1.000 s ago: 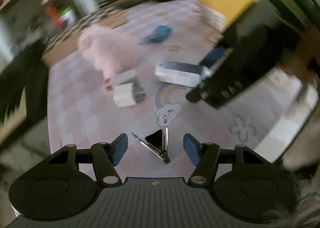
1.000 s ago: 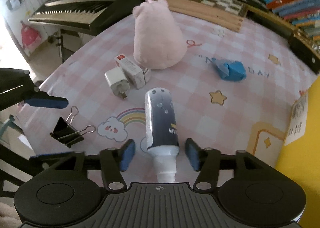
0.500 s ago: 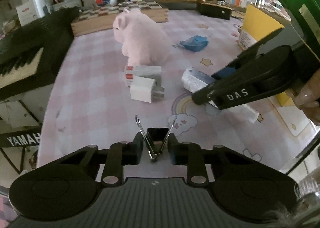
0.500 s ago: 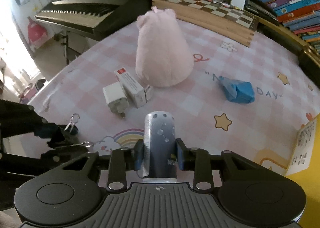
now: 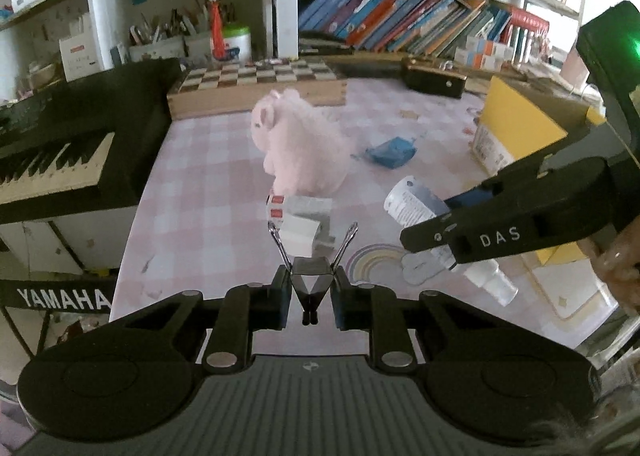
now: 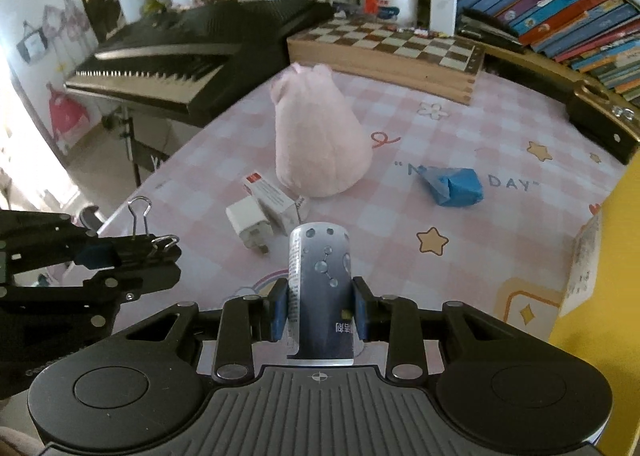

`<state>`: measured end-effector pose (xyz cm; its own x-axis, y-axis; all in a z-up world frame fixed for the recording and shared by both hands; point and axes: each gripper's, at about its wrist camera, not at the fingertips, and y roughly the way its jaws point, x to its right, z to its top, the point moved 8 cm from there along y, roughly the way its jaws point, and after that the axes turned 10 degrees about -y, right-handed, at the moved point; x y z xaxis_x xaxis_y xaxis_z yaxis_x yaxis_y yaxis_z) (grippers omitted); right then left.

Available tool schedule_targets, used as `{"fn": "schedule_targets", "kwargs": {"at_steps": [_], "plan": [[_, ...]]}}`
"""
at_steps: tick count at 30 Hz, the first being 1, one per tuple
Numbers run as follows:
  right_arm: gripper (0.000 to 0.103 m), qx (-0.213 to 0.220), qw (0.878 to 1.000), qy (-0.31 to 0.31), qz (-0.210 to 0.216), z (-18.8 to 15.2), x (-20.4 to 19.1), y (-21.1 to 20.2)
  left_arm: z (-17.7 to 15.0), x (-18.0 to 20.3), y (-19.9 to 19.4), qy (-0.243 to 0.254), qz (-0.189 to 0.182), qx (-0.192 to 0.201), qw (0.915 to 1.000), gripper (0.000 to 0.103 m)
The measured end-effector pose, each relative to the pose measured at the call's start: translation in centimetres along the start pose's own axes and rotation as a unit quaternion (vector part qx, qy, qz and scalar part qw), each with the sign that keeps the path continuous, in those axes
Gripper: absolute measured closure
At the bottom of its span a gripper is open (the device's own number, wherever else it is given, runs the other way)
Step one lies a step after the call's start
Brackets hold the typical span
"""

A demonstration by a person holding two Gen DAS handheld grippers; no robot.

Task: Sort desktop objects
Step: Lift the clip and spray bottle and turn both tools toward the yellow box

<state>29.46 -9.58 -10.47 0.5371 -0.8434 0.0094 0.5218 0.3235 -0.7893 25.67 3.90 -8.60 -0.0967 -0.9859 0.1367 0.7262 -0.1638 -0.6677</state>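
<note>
your left gripper (image 5: 310, 292) is clamped tight on one black binder clip (image 5: 311, 280), lifted off the table (image 6: 500, 144). your right gripper (image 6: 320, 308) squeezes one dark bottle (image 6: 320, 288), also raised. on the table sit one pink plush (image 6: 320, 144), one white charger (image 6: 250, 225), one small box (image 6: 272, 196), one blue packet (image 6: 454, 186).

We see bare tablecloth (image 6: 400, 212) right of the pink plush (image 6: 320, 144); the charger (image 6: 250, 225) and small box (image 6: 272, 198) crowd its near-left side.
</note>
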Motion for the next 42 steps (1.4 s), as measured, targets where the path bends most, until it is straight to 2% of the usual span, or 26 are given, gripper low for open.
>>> {"fn": "schedule_targets", "kwargs": {"at_steps": [8, 18, 28, 42], "plan": [[0.071, 0.022, 1.000, 0.014, -0.010, -0.4, -0.9, -2.7, 0.4, 0.5, -3.0, -0.009, -0.018, 0.032, 0.9993, 0.084], [0.071, 0.053, 0.996, 0.054, -0.038, -1.7, -1.6, -7.7, 1.0, 1.3, -8.0, -0.020, -0.065, 0.075, 0.9949, 0.084], [0.071, 0.045, 0.993, 0.091, -0.054, -5.5, -4.6, -10.2, -1.7, 2.0, -11.3, -0.007, -0.104, 0.068, 0.9922, 0.084], [0.071, 0.045, 0.986, 0.139, -0.075, -10.3, -9.1, -13.4, -5.7, 1.8, -16.2, 0.013, -0.135, 0.063, 0.9887, 0.084]]}}
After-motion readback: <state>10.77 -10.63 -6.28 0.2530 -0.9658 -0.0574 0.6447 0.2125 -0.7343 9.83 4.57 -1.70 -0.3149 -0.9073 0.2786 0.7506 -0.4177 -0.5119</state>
